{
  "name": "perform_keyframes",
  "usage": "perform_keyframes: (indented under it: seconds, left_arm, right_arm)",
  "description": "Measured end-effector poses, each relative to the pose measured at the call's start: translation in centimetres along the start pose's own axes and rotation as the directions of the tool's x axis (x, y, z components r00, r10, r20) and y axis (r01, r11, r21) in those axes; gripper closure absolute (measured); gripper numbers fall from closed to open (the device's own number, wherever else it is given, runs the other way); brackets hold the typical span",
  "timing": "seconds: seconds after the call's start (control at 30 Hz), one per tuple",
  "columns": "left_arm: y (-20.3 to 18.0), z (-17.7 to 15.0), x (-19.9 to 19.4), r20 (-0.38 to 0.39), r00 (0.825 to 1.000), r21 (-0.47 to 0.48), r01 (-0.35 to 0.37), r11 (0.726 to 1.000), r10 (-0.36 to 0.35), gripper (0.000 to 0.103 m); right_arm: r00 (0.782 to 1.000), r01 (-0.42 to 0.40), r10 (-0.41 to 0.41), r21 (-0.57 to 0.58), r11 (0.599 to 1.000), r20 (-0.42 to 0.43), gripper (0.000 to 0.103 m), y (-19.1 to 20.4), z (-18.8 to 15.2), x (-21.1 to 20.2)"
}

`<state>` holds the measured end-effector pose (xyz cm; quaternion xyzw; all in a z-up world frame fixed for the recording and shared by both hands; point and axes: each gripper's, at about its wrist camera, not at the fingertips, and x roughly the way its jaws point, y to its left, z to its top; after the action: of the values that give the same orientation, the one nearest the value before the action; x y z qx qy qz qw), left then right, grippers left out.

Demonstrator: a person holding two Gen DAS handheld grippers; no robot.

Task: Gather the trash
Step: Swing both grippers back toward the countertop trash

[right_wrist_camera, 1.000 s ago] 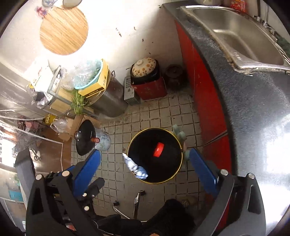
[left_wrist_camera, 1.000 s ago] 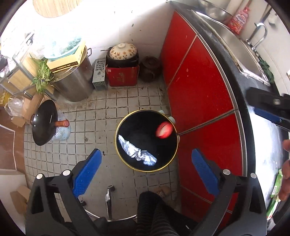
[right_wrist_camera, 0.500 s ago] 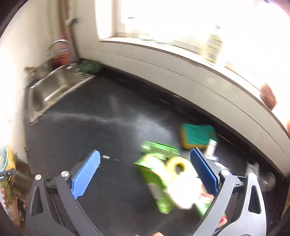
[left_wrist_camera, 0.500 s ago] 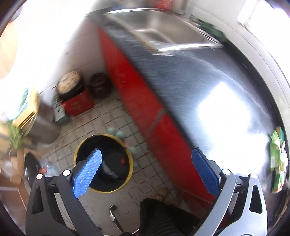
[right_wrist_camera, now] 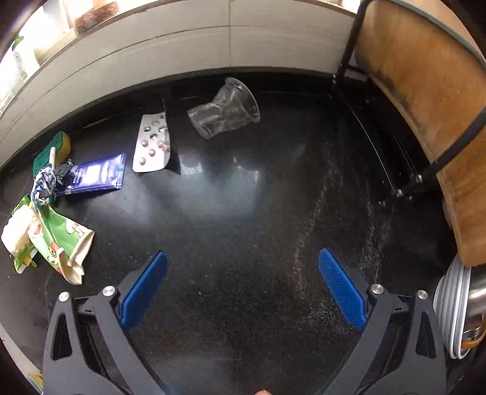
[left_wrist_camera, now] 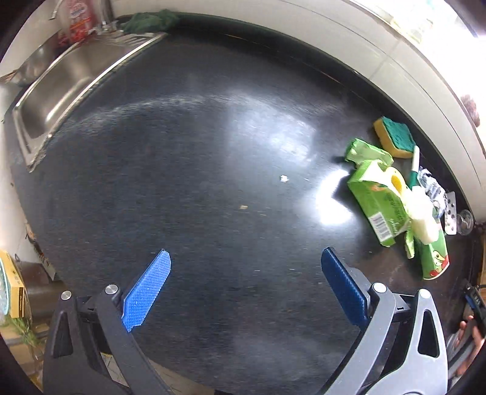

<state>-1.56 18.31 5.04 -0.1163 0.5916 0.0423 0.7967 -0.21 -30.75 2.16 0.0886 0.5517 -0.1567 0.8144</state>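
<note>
Currently, both grippers hover above the black countertop (left_wrist_camera: pixel 182 152) with nothing between their pads. The left gripper (left_wrist_camera: pixel 246 288) is released, jaws spread wide and empty, over a bare stretch of the counter. The right gripper (right_wrist_camera: pixel 243 285) is likewise released and empty.

Trash location, left wrist view: a pile lies at the right side of the counter, well apart from the left gripper. It includes a green carton (left_wrist_camera: pixel 376 200), a crumpled green wrapper (left_wrist_camera: pixel 366 152) just behind it, and a second green pack (left_wrist_camera: pixel 432 258) nearer the counter edge. A yellow-and-green sponge (left_wrist_camera: pixel 395 136) sits behind the pile, near the wall. Two small crumbs (left_wrist_camera: pixel 284 178) lie on the open counter. The steel sink (left_wrist_camera: pixel 63 85) occupies the far left corner, with a dark green cloth (left_wrist_camera: pixel 148 21) at its back rim.

Trash location, right wrist view: a clear plastic cup (right_wrist_camera: pixel 224 109) lies on its side near the wall. A pill blister strip (right_wrist_camera: pixel 153 142) lies to its left, apart from it. A dark blue sachet (right_wrist_camera: pixel 94 176) lies further left, touching crumpled foil (right_wrist_camera: pixel 44 182). A torn green pack (right_wrist_camera: pixel 60 243) lies left of the right gripper. A wooden board (right_wrist_camera: pixel 425 91) leans at the right
</note>
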Motion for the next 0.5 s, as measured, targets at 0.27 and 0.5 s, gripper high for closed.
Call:
perform_keyframes:
  seconds: [0.27,0.5]
  left_arm:
    - [-10.2,1.6,2.0,0.023,0.999,0.091,-0.047,0.995,0.045,0.007]
    - [-11.2,5.5,4.4,0.007,0.996,-0.133,-0.085,0.987,0.087,0.007]
  right_arm:
    - [0.998,-0.038,0.038,0.016,0.999,-0.046,0.007,-2.9,-1.3,1.1]
    - [0.999,-0.041,0.043,0.085,0.996,-0.018,0.007,-5.7,1.5,1.5]
